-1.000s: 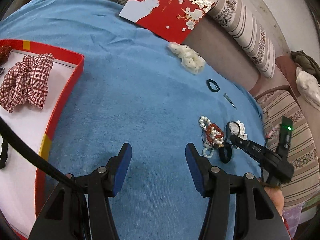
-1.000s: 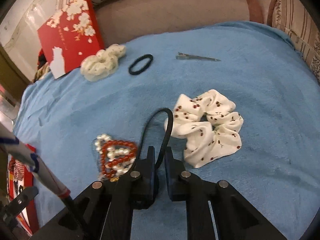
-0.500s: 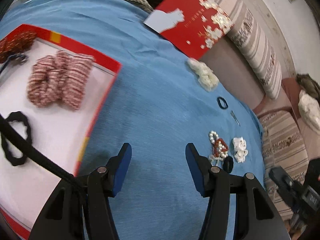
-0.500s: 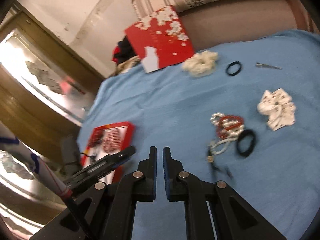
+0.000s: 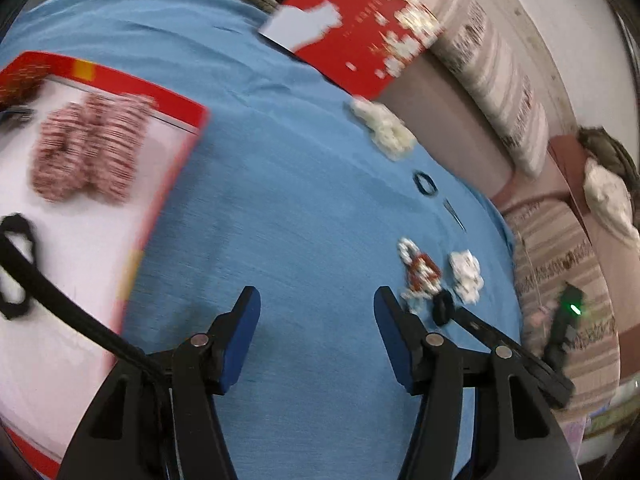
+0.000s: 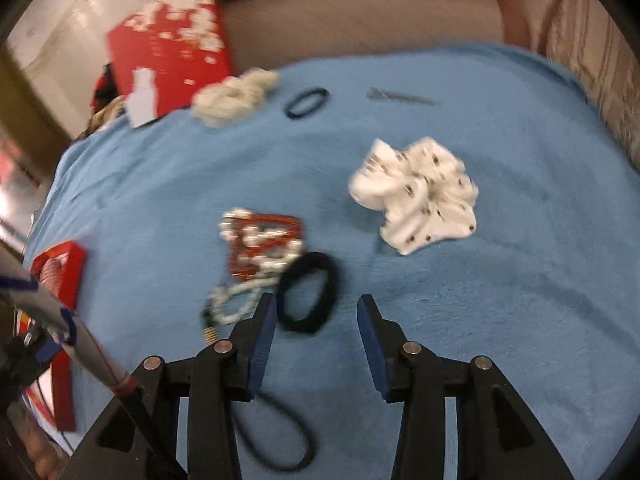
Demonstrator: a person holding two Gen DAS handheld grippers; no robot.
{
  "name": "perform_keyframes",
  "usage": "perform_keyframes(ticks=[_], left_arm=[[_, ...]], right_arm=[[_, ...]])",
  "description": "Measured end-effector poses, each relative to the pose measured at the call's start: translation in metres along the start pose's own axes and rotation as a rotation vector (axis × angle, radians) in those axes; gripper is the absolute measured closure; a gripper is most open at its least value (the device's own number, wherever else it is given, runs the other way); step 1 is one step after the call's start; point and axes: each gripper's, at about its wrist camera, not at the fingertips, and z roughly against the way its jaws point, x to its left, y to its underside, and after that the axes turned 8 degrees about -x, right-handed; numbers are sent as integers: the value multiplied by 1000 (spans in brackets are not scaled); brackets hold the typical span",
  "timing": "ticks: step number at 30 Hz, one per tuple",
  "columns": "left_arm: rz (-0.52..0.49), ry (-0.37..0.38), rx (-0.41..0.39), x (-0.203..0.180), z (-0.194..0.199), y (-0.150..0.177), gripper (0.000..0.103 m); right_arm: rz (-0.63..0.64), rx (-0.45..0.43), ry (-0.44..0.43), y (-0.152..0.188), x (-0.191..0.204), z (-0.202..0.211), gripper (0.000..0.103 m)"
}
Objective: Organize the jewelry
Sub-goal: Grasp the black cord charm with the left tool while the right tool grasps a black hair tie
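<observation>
My right gripper (image 6: 316, 310) is open and empty, low over the blue cloth (image 6: 480, 320). A thick black hair tie (image 6: 307, 292) lies just ahead of its left finger, touching a pile of red and pearl bead bracelets (image 6: 262, 246). A thin black band (image 6: 276, 436) lies under the gripper. A white spotted scrunchie (image 6: 416, 196) lies ahead to the right. My left gripper (image 5: 316, 334) is open and empty above the cloth. The red-rimmed tray (image 5: 132, 224) at its left holds a plaid scrunchie (image 5: 86, 148) and a black hair tie (image 5: 16, 264).
A cream scrunchie (image 6: 234, 96), a thin black ring (image 6: 307, 102) and a metal hair clip (image 6: 402, 98) lie at the cloth's far side. A red box lid (image 6: 172, 52) leans against the sofa back behind them. Striped cushions (image 5: 560, 264) border the cloth on the right.
My right gripper was shut on the thin black band, lifted away shut, and is now open low by the bead pile. The left view swung so the tray shows more.
</observation>
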Motion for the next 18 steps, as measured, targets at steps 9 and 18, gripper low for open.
perform_keyframes(ticks=[9, 18], left_arm=[[-157, 81, 111, -67, -54, 33, 45], [-198, 40, 102, -92, -100, 44, 46]], right_arm=[[1, 20, -22, -3, -14, -18, 95], [-23, 1, -67, 16, -45, 10, 95]])
